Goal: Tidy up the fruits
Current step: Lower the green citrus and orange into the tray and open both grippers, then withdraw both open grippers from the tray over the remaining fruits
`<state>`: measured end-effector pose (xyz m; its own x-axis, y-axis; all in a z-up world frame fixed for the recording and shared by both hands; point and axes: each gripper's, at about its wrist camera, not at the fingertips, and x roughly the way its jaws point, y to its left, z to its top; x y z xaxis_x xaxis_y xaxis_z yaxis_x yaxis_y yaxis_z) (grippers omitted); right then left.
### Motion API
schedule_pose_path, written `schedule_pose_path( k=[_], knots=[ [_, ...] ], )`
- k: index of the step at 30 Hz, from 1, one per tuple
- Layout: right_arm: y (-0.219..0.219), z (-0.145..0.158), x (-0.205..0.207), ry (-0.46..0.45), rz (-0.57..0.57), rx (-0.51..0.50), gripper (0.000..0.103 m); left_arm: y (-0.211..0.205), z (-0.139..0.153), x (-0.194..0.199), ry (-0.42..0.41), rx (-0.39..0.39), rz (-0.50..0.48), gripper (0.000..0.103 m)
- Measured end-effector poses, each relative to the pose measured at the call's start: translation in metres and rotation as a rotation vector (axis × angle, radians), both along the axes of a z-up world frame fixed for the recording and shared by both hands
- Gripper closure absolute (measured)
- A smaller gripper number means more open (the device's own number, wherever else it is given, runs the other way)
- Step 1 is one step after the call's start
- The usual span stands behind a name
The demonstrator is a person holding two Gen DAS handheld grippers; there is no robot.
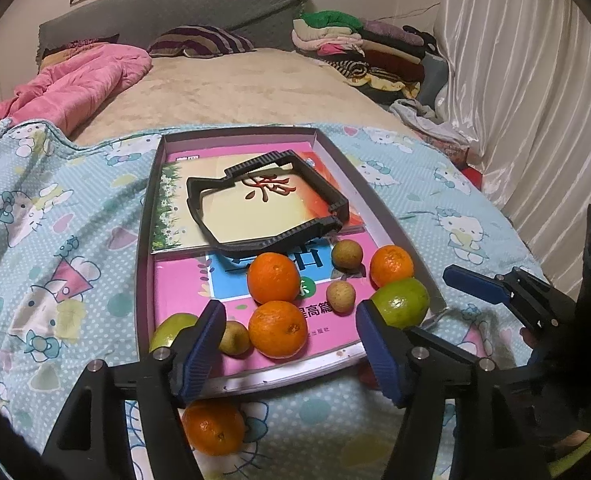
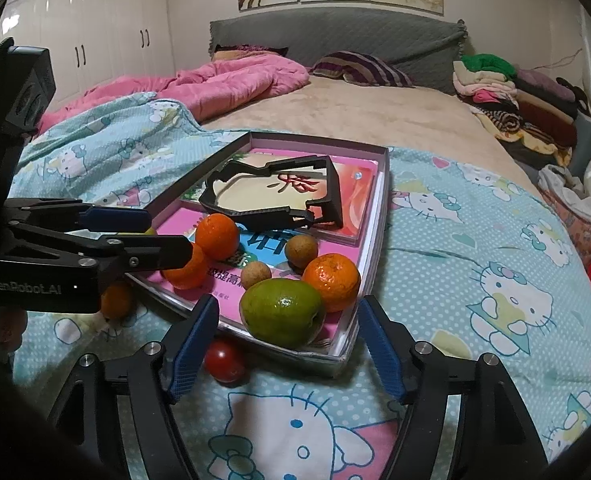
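Note:
A shallow tray (image 1: 143, 240) lined with books holds three oranges (image 1: 273, 278), a green fruit (image 1: 401, 302), a second green one (image 1: 171, 330) and three small brown longans (image 1: 340, 296). My left gripper (image 1: 291, 348) stands open at the tray's near edge. An orange (image 1: 278, 329) lies between its fingers, which do not touch it. Another orange (image 1: 213, 428) sits on the blanket below. In the right wrist view my right gripper (image 2: 287, 348) is open around the tray's near corner, just short of the green fruit (image 2: 281, 312). A red tomato (image 2: 224, 360) lies by its left finger.
A black plastic frame (image 1: 267, 200) rests on the books at the tray's far end. The tray (image 2: 199, 174) sits on a cartoon-cat blanket (image 2: 475, 260) spread over a bed. A pink quilt (image 2: 223, 80) and stacked clothes (image 2: 515, 100) lie farther back. The left gripper (image 2: 167, 234) reaches in from the left.

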<state>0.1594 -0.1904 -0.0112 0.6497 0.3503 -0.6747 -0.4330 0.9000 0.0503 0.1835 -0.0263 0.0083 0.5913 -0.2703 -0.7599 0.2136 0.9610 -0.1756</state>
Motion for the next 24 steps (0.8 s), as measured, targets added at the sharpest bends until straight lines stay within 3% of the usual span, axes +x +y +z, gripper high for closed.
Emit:
schedule_pose_path(
  k=[17,24],
  knots=[
    [-0.009,0.012,-0.008,-0.032,-0.017,0.053,0.025,0.009,0.012,-0.015,-0.031,0.005,0.04,0.012],
    [-0.01,0.015,-0.011,-0.034,-0.019,0.067,0.024,0.012,0.016,-0.023,-0.045,0.014,0.048,0.01]
  ],
)
